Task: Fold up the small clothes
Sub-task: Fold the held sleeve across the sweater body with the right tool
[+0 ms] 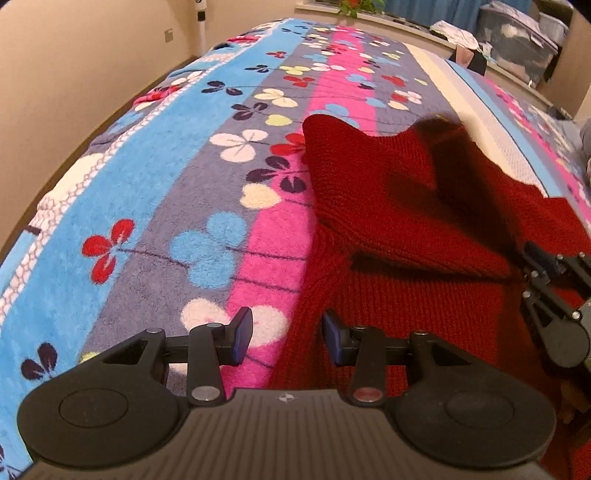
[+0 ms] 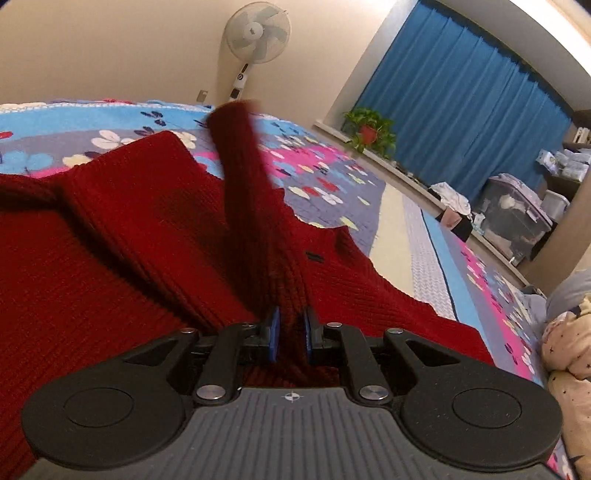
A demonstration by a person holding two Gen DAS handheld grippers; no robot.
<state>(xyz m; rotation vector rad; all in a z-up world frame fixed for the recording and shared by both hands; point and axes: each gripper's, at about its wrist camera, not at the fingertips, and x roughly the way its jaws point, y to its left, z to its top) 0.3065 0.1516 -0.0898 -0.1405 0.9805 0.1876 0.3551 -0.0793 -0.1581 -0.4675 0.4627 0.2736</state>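
The red sweater (image 2: 110,229) lies on the bed's blanket (image 1: 155,177). Right gripper (image 2: 291,338) has its jaws narrowed on the sleeve (image 2: 251,192), likely to fold it across. Left gripper (image 1: 288,338) hangs half-open, empty, over the sweater's edge.

A bed covered by a fleece blanket (image 1: 155,206) striped in blue, grey and pink, printed with clover shapes in white, red, yellow and navy. A cream band with a white knit strip (image 2: 421,251) crosses the blanket. Behind the bed stands a white fan (image 2: 258,31) against a beige wall (image 2: 92,48), with a wall socket (image 2: 201,96) near its pole. A blue curtain (image 2: 461,110) hangs along the far side. Below it, a ledge holds a leafy plant in a red pot (image 2: 367,133), crumpled white cloth (image 2: 452,197), and lidded storage bins (image 2: 513,214). At the right edge lies cream bedding with small dark stars (image 2: 570,343).
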